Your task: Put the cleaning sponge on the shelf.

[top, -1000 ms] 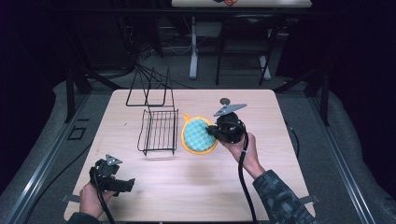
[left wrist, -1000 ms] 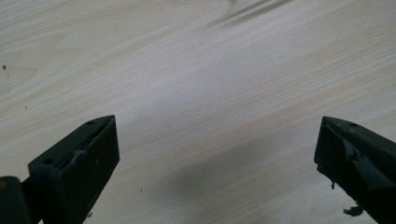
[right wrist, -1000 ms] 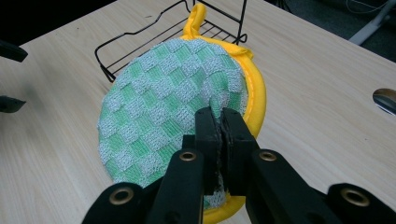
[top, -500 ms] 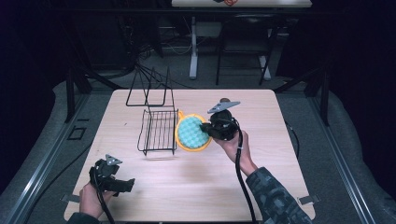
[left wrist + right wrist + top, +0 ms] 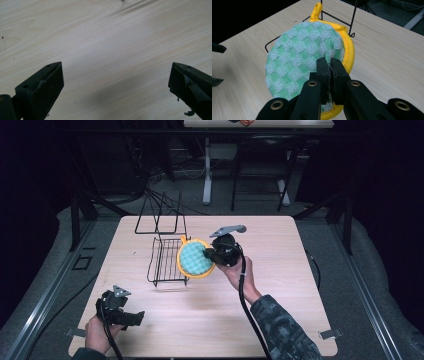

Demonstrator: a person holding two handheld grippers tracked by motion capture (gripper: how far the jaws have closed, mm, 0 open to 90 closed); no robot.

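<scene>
the round pot holder (image 5: 196,259) stands on edge in the right tongs (image 5: 209,254), its green-and-white checked face turned toward the person and its yellow hanging loop (image 5: 318,9) pointing up and away from the tongs. in the right gripper view the tongs (image 5: 330,65) are clenched on the near rim of the pot holder (image 5: 299,62), jaws pressed together with woven cloth pinched between them; the yellow trim curves round the far side. a black wire rack (image 5: 167,261) lies just beyond the held cloth, touching or nearly touching it. the right hand (image 5: 241,272) reaches forward over the pale wood table (image 5: 280,285), forearm in a patterned sleeve. the left tongs (image 5: 131,319) rest low near the table's front left corner, well apart from the pot holder; in the left gripper view they (image 5: 116,82) gape wide over bare wood grain, released.
</scene>
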